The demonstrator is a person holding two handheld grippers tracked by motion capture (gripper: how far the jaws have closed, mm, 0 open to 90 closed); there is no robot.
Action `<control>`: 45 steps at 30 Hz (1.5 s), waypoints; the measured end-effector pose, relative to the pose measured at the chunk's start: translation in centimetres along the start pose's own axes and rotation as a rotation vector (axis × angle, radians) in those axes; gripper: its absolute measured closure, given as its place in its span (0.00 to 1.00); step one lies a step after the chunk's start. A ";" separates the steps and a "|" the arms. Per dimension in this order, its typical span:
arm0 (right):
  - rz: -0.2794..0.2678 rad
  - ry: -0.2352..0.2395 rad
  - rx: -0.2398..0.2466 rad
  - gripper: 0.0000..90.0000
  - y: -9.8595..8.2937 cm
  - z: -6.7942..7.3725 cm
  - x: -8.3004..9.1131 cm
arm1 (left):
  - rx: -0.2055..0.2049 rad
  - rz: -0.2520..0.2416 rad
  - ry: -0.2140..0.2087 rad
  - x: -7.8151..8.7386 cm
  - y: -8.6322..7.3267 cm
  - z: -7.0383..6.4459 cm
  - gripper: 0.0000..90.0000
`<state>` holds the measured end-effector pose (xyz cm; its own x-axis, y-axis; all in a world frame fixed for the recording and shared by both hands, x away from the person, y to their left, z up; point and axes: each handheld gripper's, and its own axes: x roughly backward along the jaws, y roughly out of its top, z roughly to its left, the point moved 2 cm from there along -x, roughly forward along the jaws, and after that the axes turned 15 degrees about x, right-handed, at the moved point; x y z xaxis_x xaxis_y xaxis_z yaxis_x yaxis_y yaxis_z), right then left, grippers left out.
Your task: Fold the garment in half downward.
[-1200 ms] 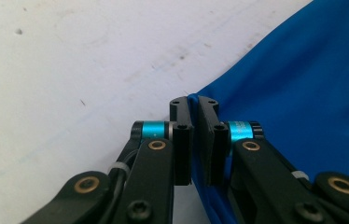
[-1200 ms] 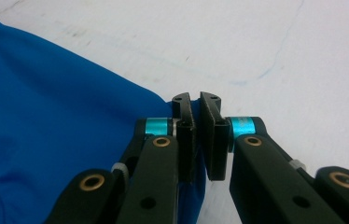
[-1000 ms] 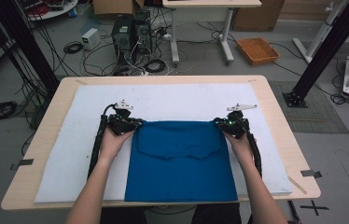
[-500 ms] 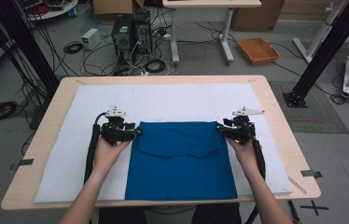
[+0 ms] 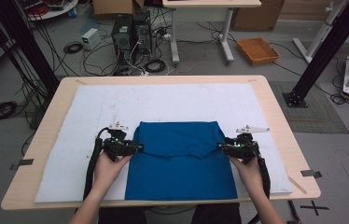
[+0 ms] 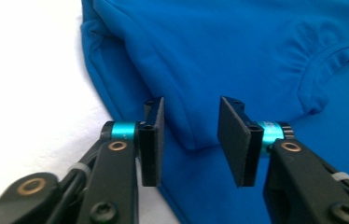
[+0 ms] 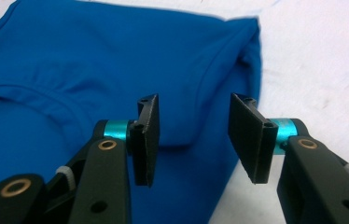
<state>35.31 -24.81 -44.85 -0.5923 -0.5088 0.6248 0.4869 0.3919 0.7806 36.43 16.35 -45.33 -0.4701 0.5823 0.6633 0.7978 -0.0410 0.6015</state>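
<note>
Blue shirt [image 5: 180,158] flat on white pad [image 5: 84,116] atop worktop [image 5: 275,112], top portion folded down, collar showing. Left gripper [image 6: 189,140] and right gripper [image 7: 191,140] gaping, empty, at fold corners. Probably further folds left.

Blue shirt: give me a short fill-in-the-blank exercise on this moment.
1. The shirt lies on a ___ mat.
2. The jaws of the left gripper stand ___.
3. The right gripper is at the corner of the folded-over flap, its jaws ___.

Missing words: white; open; open
</note>
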 end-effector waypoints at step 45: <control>-0.035 0.028 0.071 0.94 0.5 1.2 1.4 | -0.040 -0.036 -0.084 2.4 -0.1 -2.0 0.97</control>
<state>33.93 -24.41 -43.60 -0.5895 -0.5441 0.5970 0.4186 0.4263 0.8019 34.47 16.14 -42.88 -0.4640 0.6496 0.6022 0.7644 -0.0498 0.6428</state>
